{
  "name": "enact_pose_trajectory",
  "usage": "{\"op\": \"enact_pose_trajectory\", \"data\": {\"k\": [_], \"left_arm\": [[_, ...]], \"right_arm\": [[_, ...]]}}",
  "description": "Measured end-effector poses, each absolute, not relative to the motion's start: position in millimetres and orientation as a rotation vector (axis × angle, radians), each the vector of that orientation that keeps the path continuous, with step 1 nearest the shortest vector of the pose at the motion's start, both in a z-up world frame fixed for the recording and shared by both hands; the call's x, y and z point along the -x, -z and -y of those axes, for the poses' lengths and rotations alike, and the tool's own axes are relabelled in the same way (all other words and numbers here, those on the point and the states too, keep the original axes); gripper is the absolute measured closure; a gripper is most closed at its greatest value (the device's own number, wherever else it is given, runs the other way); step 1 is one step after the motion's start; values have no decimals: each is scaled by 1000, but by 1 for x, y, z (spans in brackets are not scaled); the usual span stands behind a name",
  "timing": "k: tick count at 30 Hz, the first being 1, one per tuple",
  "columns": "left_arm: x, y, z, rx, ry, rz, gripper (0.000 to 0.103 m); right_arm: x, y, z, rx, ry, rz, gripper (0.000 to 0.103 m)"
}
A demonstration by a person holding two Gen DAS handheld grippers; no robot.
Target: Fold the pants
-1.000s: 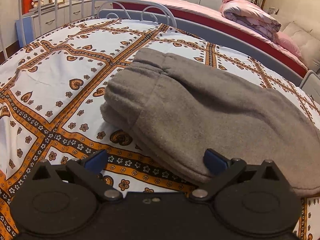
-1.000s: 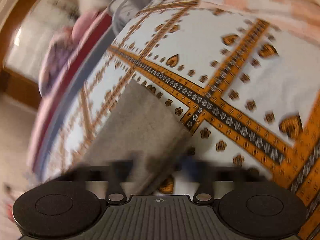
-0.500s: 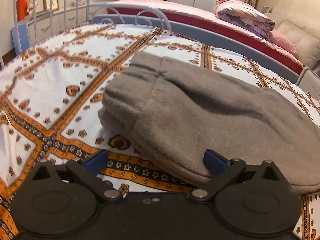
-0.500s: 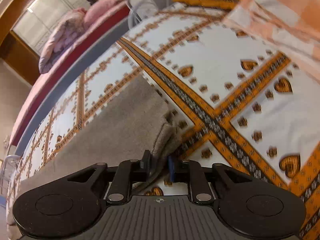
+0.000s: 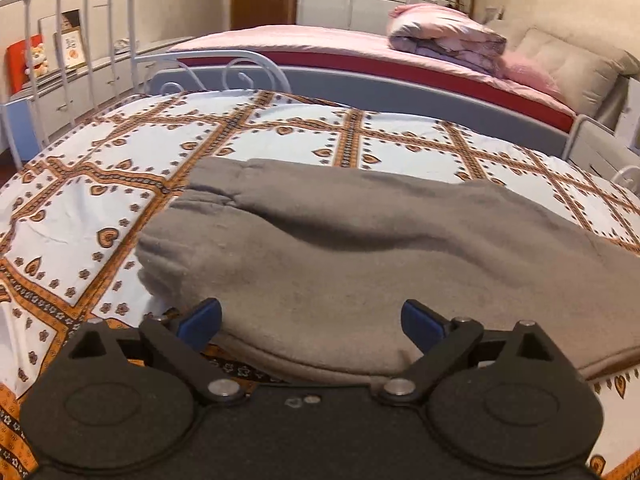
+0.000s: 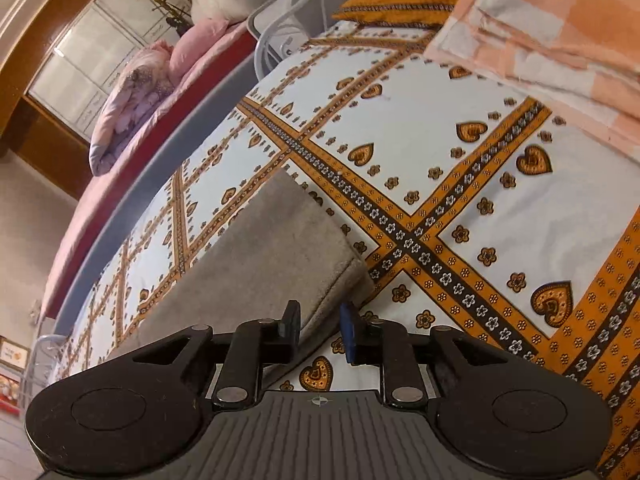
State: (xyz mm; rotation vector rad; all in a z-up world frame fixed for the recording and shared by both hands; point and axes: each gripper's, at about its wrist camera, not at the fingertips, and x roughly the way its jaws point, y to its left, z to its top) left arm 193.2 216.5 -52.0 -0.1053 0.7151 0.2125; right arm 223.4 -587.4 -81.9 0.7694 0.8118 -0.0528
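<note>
A pair of grey fleece pants [image 5: 360,248] lay flat on a bed covered by a white sheet with orange bands and heart motifs [image 5: 100,208]. In the left wrist view the pants filled the centre, stretching from about nine o'clock, where a gathered band end sat, across to three o'clock. They already lay doubled, with a thick folded edge along the near side at six o'clock.

The left gripper [image 5: 312,318] hovered at that near edge with its blue-tipped fingers [image 5: 200,318] spread wide, holding nothing; the cloth sat between and just beyond them.

In the right wrist view, a squared end of the pants [image 6: 280,248] reached toward the camera from ten o'clock. The right gripper [image 6: 320,326] sat at that end's near corner with its fingers narrowly parted. The cloth edge lay in the gap, but the fingers did not appear to be pinching it.

An orange and white checked blanket [image 6: 552,20] lay well apart at one o'clock. A second bed with pink bedding [image 5: 320,46] stood beyond at twelve o'clock.

The fabric looked soft, thick and limp, fairly light, with a fuzzy surface unlikely to slip. It would probably sag wherever unsupported, so a hold on both corners of one end, catching all layers, seemed the best grip for another fold.
</note>
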Motion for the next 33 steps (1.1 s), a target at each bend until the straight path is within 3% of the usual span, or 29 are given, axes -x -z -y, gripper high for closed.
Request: {"op": "enact_pose_trajectory", "data": {"k": [12,15,19,24,26,33], "left_arm": [[-189,53,-236,70,-283,-703,15],[-182,45,-254,112,-398,-653,23],[-173,50,-291,375,-418,-648,37],[-178,54,-299,405,-425,-654,40],[-180,53,-305,446,-402,-608,59],[-203,61,-301,414,-383,-647,65]], "right_arm": [[-226,75,584,-741,66,-776,81],[-229,73,578,-726,63,-776,81],[-232,73,574,-714,66,-781,80],[-235,75,573,-712,63,-787,80],[-235,75,571,-706,61,-791,80],[-234,76,571,-705,76,-799,80]]}}
